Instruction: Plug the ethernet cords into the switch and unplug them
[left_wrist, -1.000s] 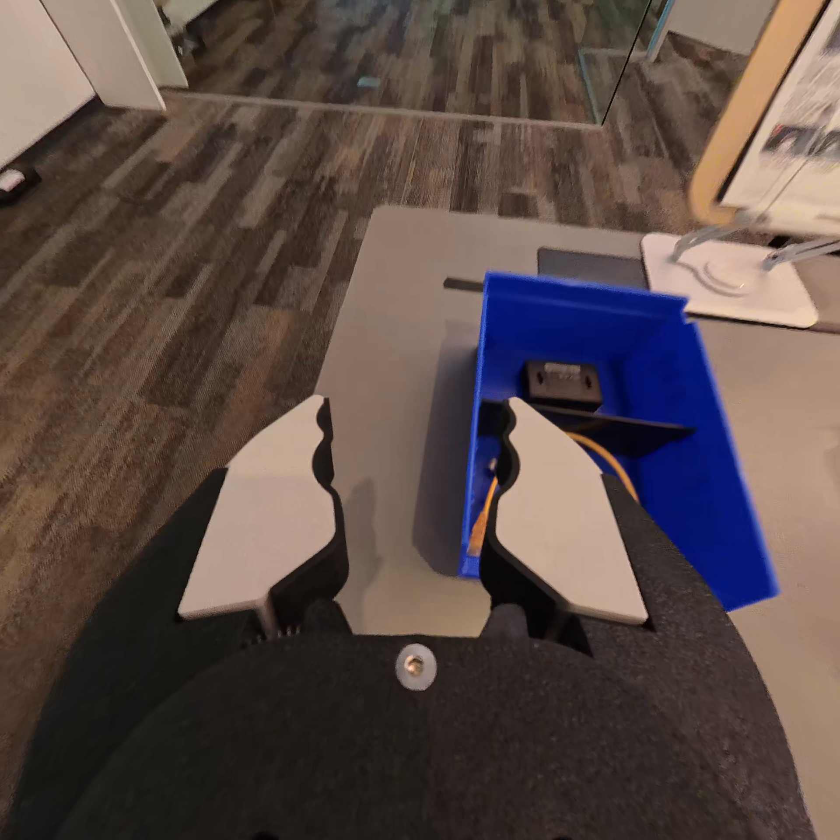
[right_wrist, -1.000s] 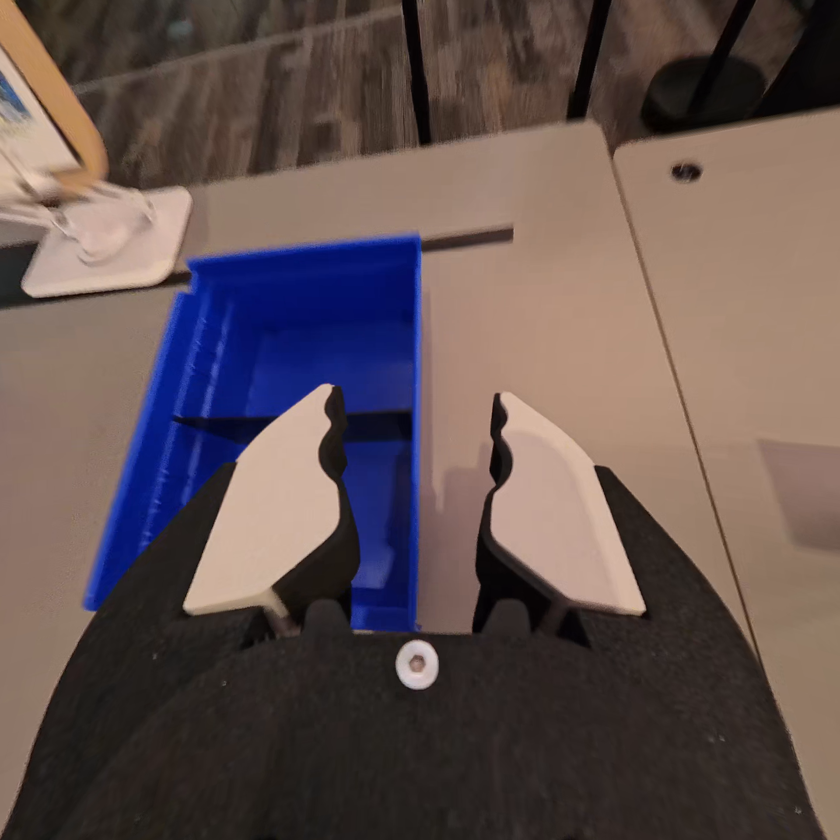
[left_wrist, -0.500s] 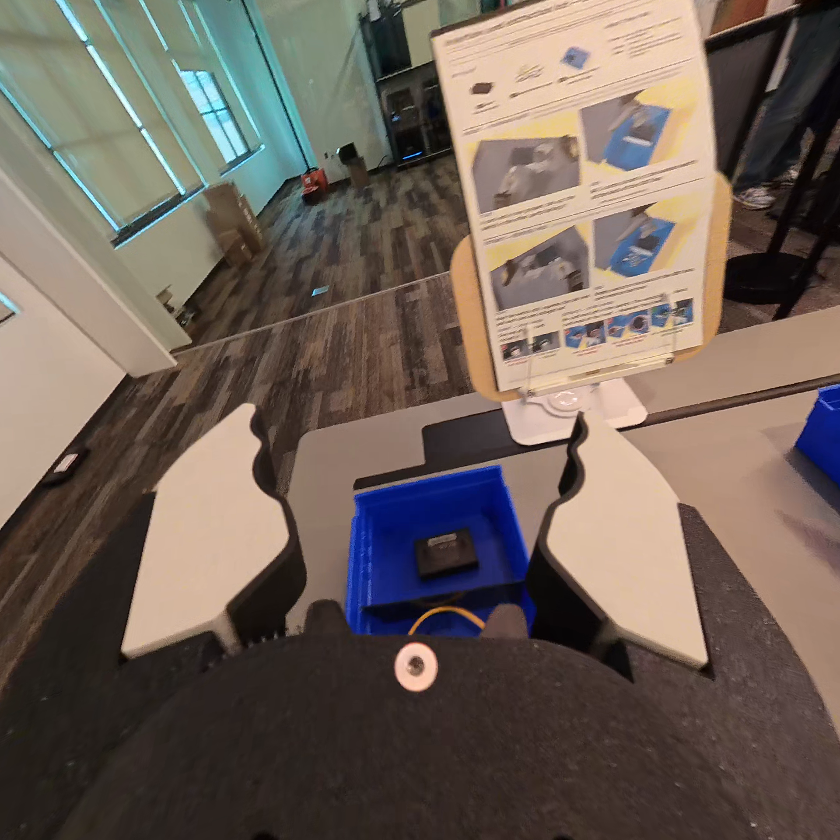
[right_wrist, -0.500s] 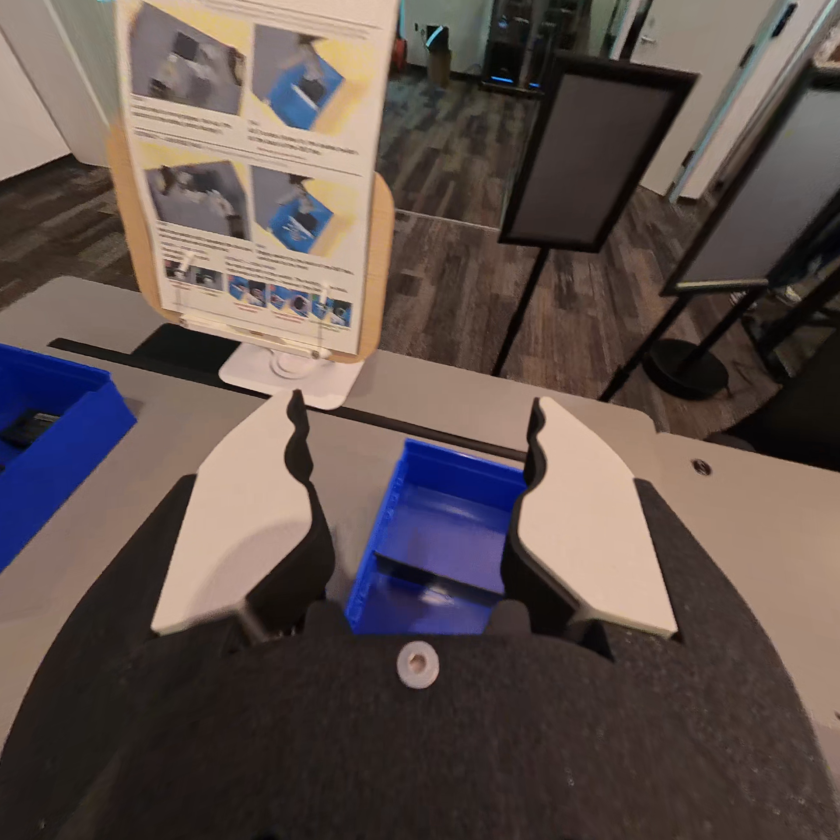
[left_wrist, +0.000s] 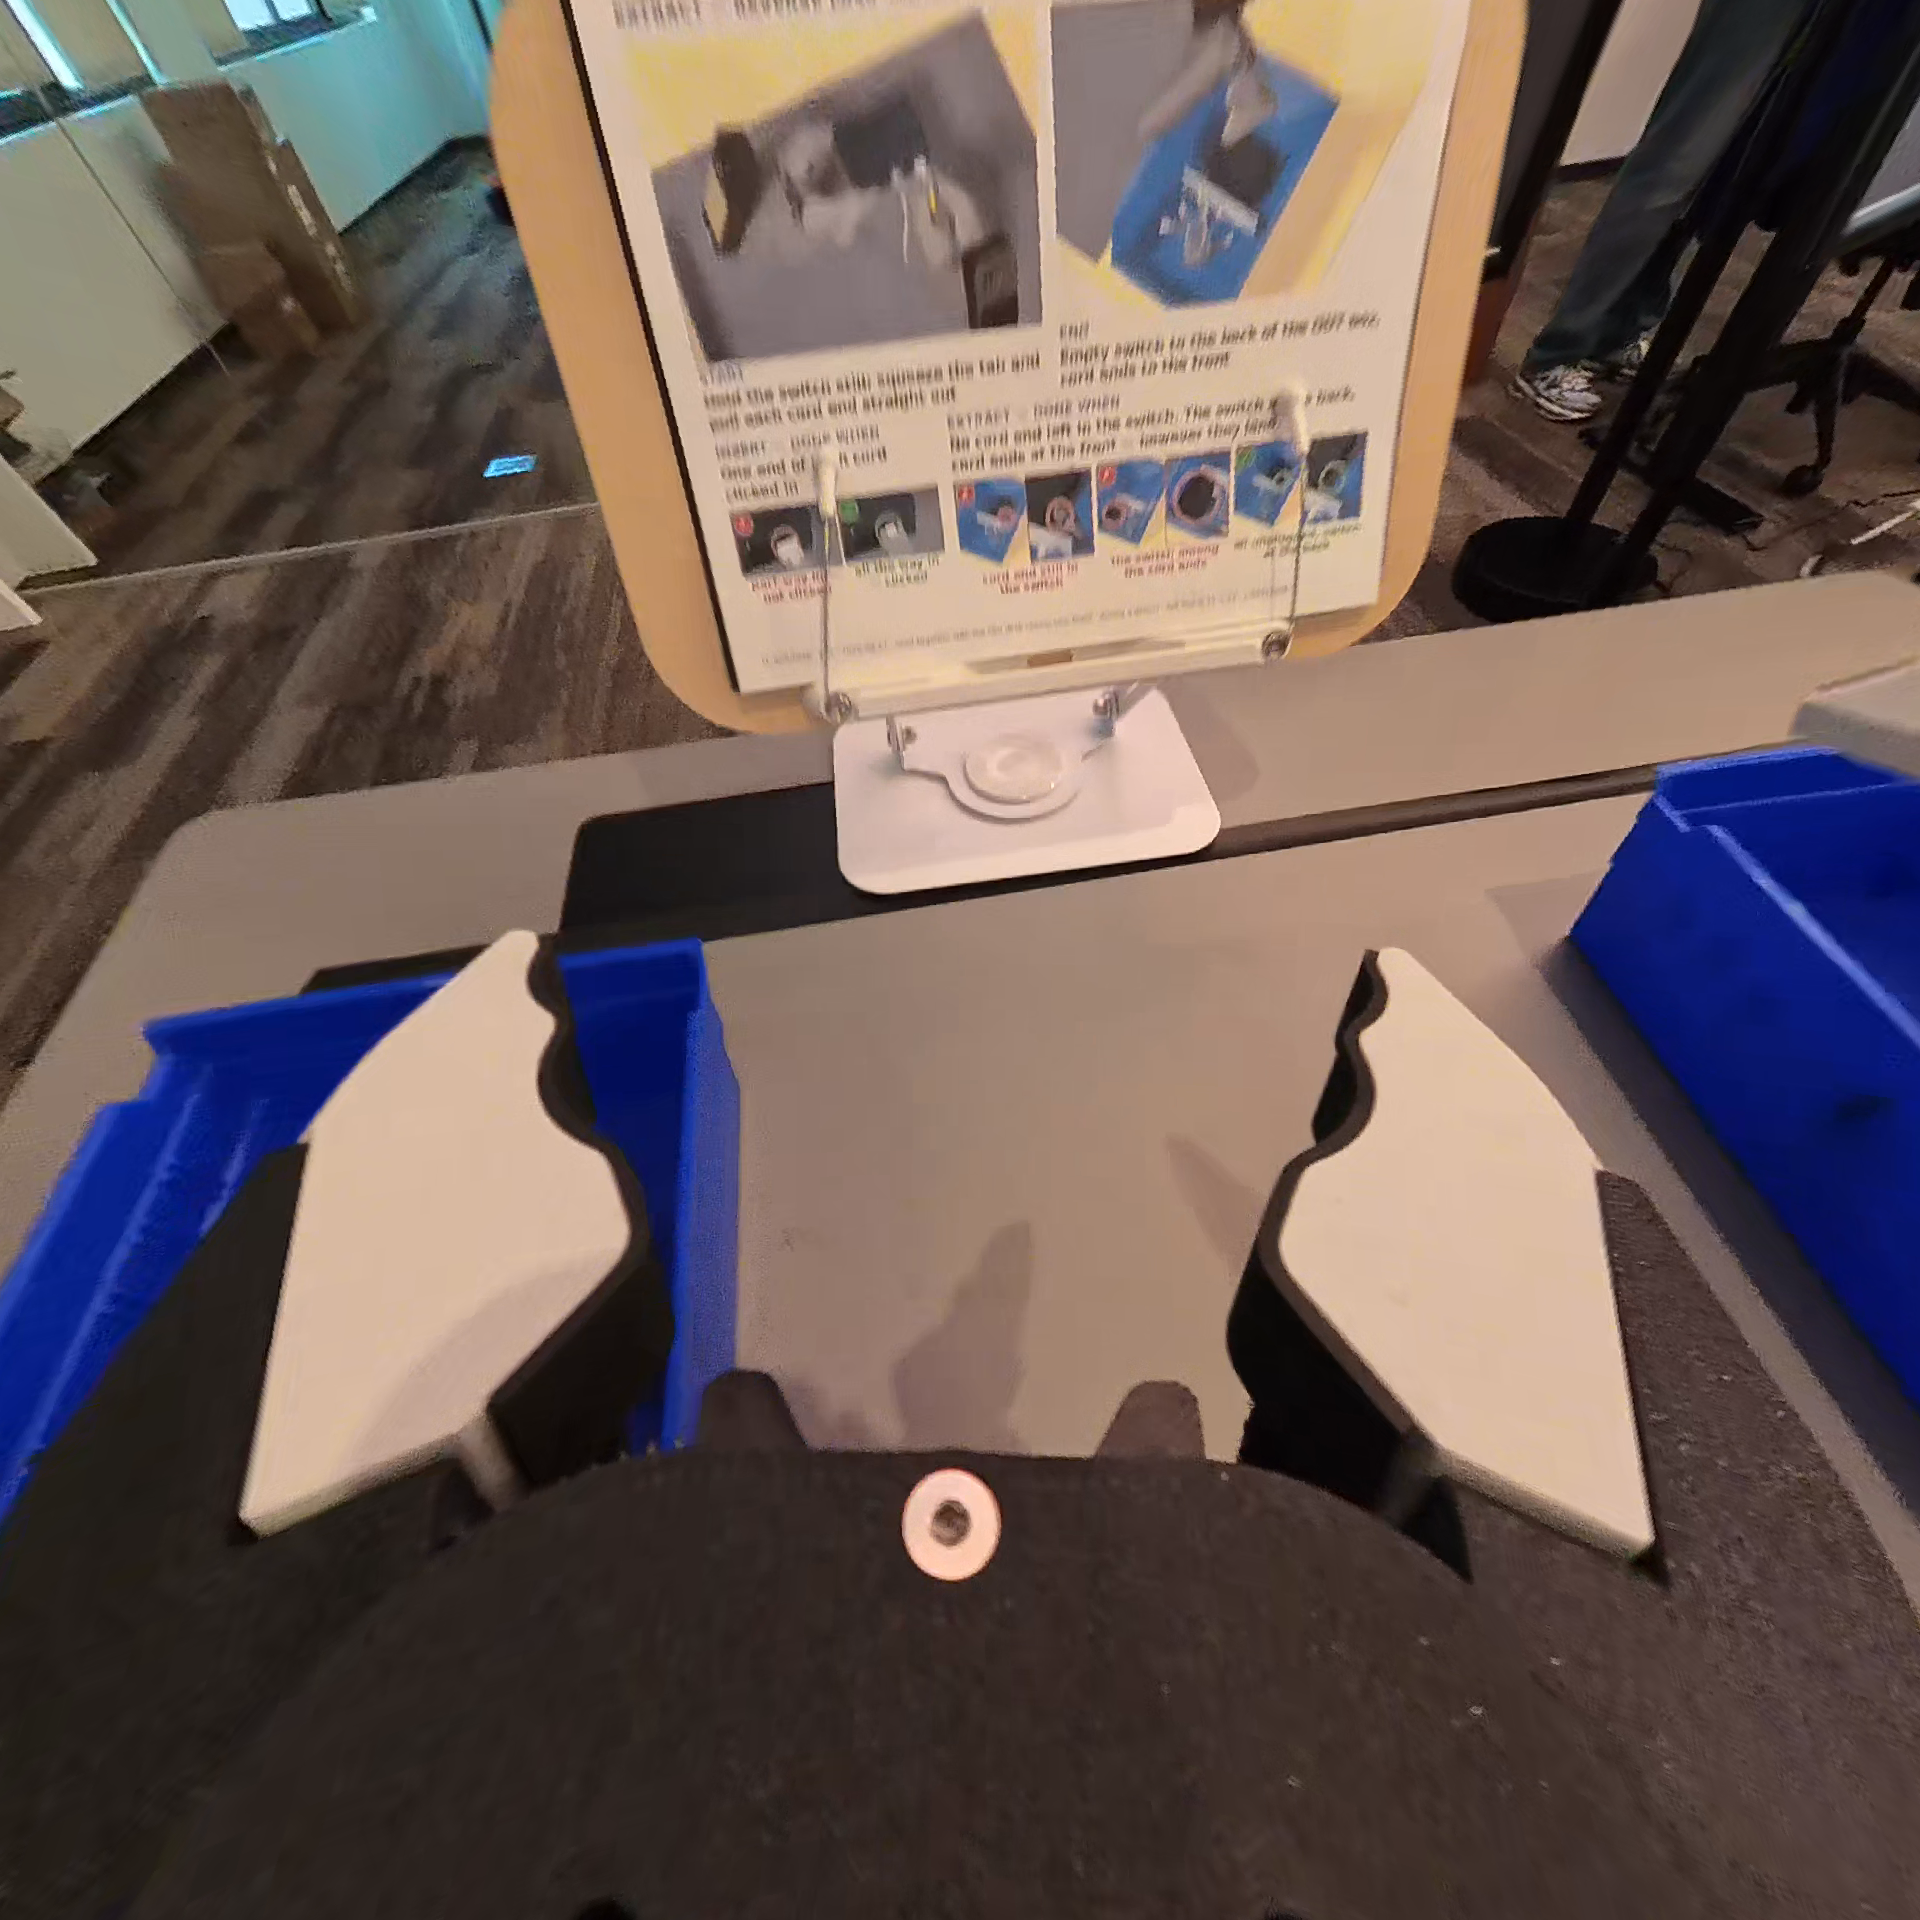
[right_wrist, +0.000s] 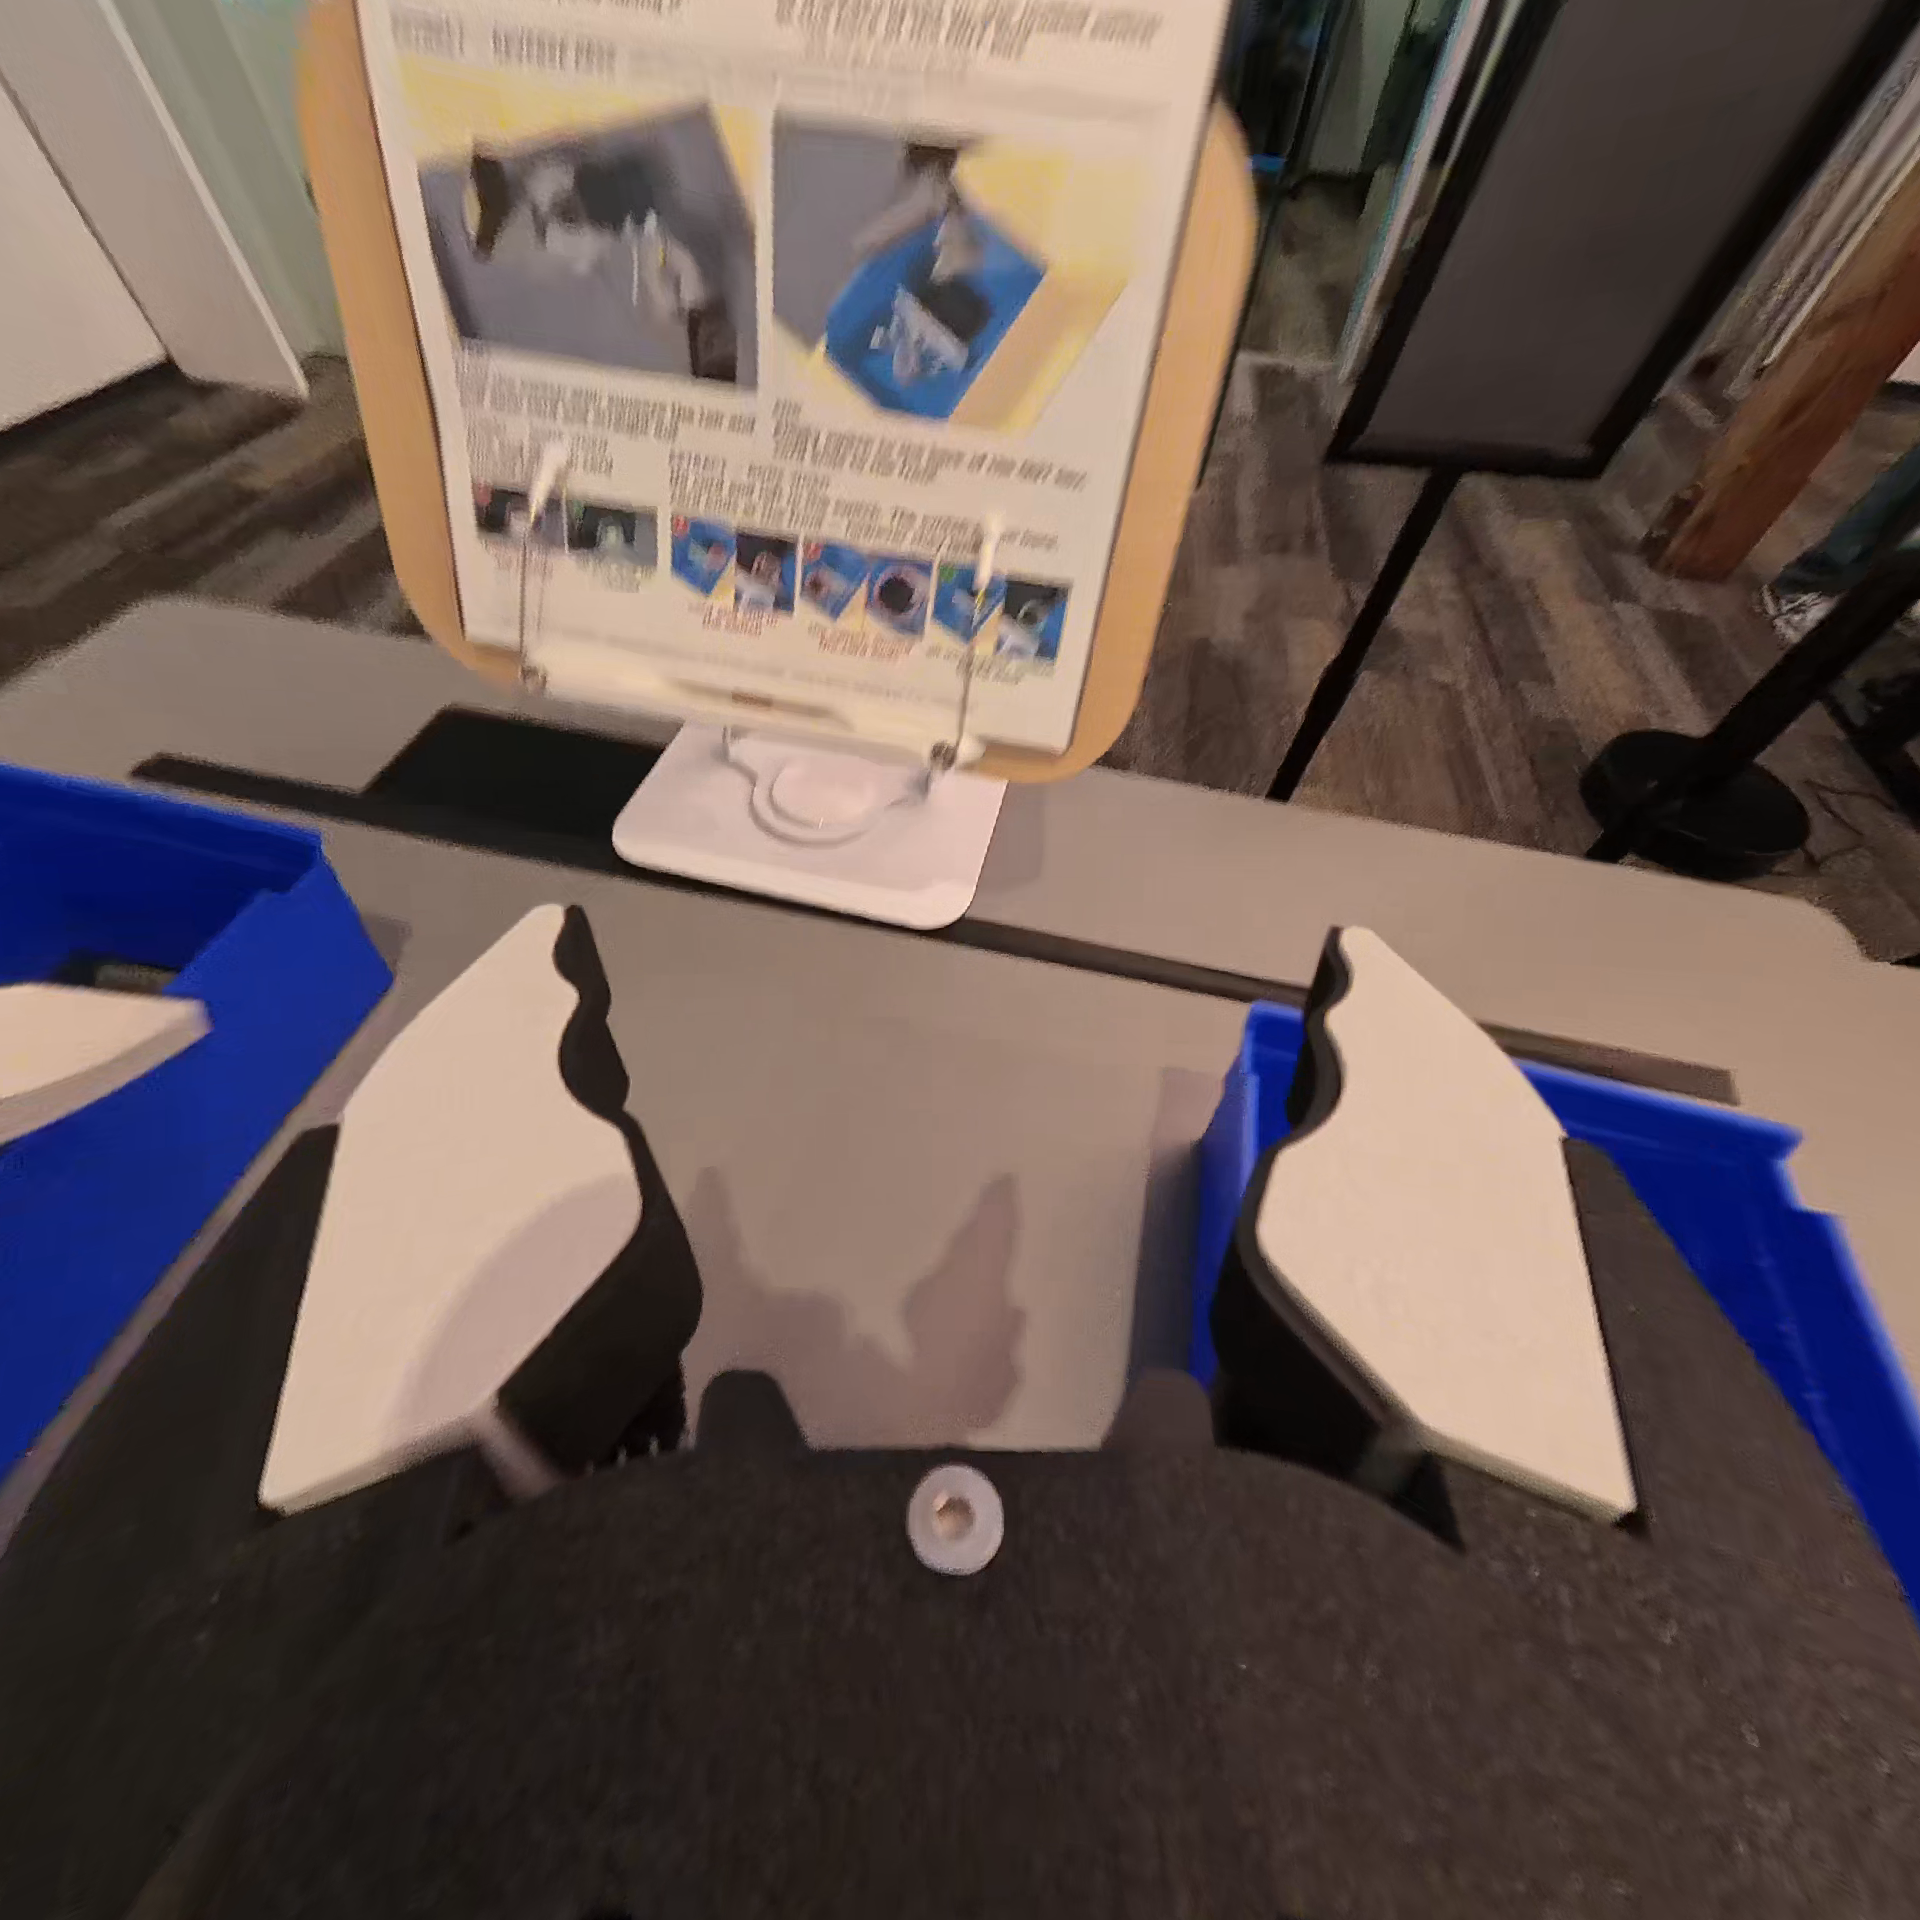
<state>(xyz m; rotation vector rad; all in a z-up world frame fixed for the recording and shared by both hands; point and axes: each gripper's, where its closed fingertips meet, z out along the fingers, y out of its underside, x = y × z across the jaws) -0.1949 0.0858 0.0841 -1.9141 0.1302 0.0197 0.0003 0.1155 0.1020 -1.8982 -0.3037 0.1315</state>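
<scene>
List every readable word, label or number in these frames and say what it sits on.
On the instruction sheet on the white stand: printed headings and captions, motion-blurred; I won't transcribe them.
On the left blue bin and the right blue bin: no writing visible.
On the left gripper and the right gripper: no markings visible.

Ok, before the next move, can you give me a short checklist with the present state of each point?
1. Left gripper open and holding nothing: ok.
2. Right gripper open and holding nothing: ok.
3. Grey table bare between both pairs of fingers: ok.
4. Left blue bin near the left gripper: ok, at its left finger.
5. Switch and cords in sight: not ok; neither view shows them clearly.
6. Sign stand apart from the grippers: ok, it stands behind.
</scene>
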